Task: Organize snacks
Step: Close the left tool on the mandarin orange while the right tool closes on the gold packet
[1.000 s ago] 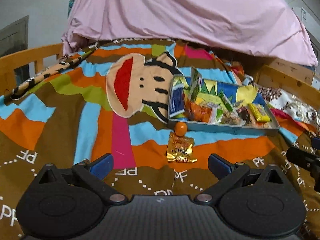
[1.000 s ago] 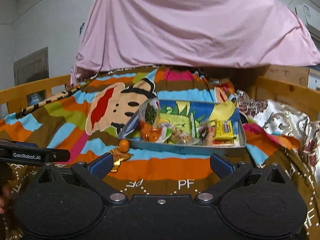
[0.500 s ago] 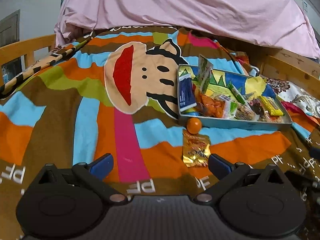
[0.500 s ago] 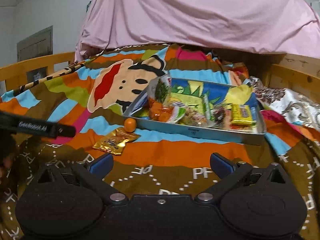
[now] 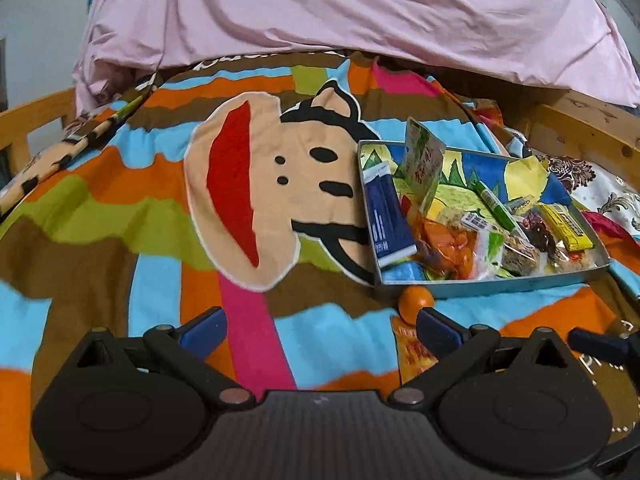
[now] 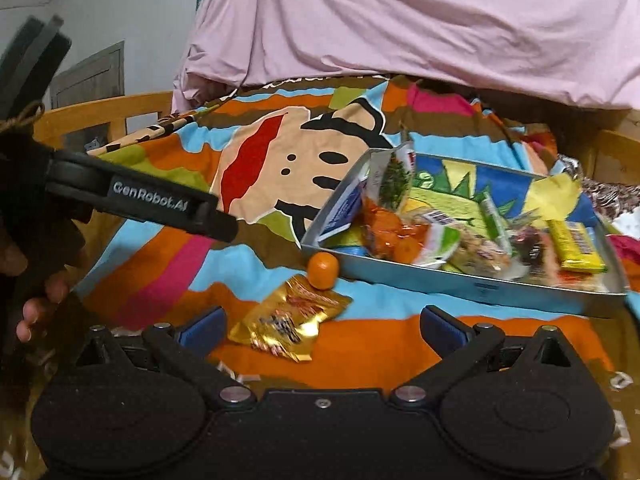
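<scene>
Nearest the cameras, the left gripper [image 5: 320, 330] and the right gripper [image 6: 322, 326] both stand with jaws spread wide and nothing between them, low over a striped bedspread [image 5: 120, 216] printed with a big cartoon monkey face [image 5: 264, 184]; white "PF" lettering on its brown band is partly cut off at the frame edge. In the right wrist view a gold foil snack packet [image 6: 290, 320] lies flat just ahead of the right gripper, its print too blurred to read. Touching its far edge sits a small orange round snack [image 6: 323, 270], just beside the near wall of a metal tray [image 6: 460, 284]. The tray holds mixed snacks: a dark blue packet [image 5: 384, 220] against the left wall, an upright green-and-white pouch [image 5: 422, 164], a clear bag of orange pieces [image 6: 390, 230], a green stick [image 5: 494, 206] and a yellow bar [image 6: 572, 246]; their labels are illegible. At left, a hand [image 6: 36, 280] grips the left tool, whose side reads "GenRobot.AI". Beyond, a wooden bed rail [image 6: 104, 114] borders the bed, and a pink sheet [image 5: 340, 12] drapes over the far end, hiding what lies beneath.
</scene>
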